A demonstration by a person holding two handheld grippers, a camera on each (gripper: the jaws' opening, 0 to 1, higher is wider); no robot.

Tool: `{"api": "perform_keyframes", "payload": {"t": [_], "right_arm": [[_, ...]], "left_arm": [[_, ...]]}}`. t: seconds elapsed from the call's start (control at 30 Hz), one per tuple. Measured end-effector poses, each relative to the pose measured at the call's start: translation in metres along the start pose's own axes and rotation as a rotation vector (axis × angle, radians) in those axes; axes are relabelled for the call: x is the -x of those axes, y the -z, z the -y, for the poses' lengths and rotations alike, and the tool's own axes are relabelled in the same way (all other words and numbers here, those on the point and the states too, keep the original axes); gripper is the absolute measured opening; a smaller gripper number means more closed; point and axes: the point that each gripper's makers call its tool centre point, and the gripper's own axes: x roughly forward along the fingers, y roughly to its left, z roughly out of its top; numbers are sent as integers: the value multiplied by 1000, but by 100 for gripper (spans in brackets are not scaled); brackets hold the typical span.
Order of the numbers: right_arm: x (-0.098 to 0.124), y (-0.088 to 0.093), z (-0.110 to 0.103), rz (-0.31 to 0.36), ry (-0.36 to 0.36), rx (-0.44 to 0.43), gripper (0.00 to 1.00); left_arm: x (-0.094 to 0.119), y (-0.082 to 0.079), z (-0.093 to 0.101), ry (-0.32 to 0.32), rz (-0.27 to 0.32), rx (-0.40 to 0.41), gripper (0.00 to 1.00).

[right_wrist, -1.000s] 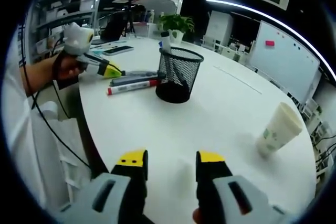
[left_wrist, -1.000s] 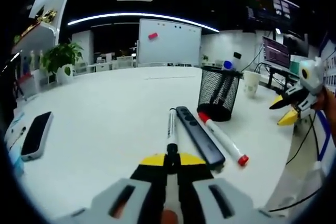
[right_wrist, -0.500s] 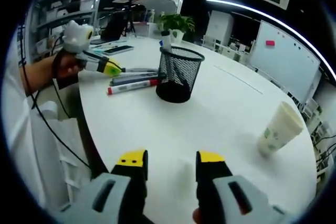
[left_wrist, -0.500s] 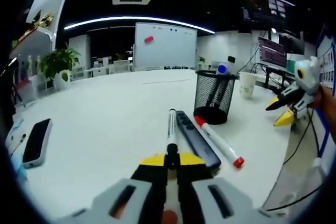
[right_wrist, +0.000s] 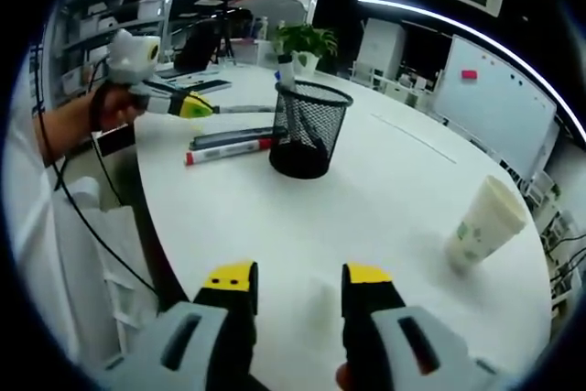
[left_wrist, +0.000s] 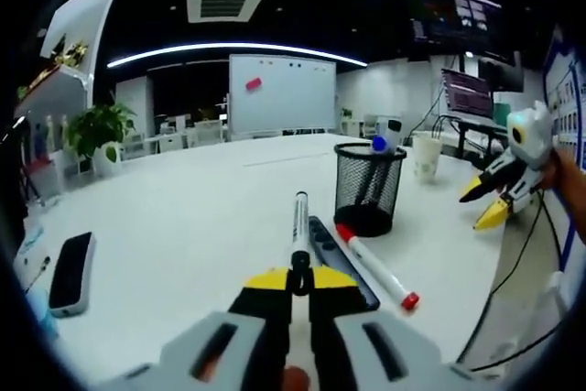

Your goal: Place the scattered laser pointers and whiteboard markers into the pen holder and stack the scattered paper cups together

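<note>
Gripping a whiteboard marker (left_wrist: pixel 299 226) between closed fingers, the left gripper (left_wrist: pixel 299 283) holds it lifted above the white counter (left_wrist: pixel 183 217), pointing forward. Under it lie a black laser pointer (left_wrist: pixel 341 258) and a red-capped marker (left_wrist: pixel 375 266), side by side, just before the black mesh pen holder (left_wrist: pixel 368 188), which already has a blue-capped marker (left_wrist: pixel 379 145) in it. Beyond stands a paper cup (right_wrist: pixel 485 223), upright and well apart. The right gripper (right_wrist: pixel 298 286) hovers with fingers apart, empty. A phone (left_wrist: pixel 71 269) lies off left.

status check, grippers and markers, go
Left gripper shut on white marker, lifted. Right gripper open, empty. Red-capped marker, remote on table beside pen holder. Path clear.
</note>
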Motion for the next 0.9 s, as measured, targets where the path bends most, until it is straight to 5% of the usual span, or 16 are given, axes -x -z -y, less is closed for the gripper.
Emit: {"api": "perform_keyframes", "payload": {"t": [0.9], "right_arm": [[4,5,6,-20,20,-1,37]], "left_arm": [[2,-58,21,69,125,-80,7]]}}
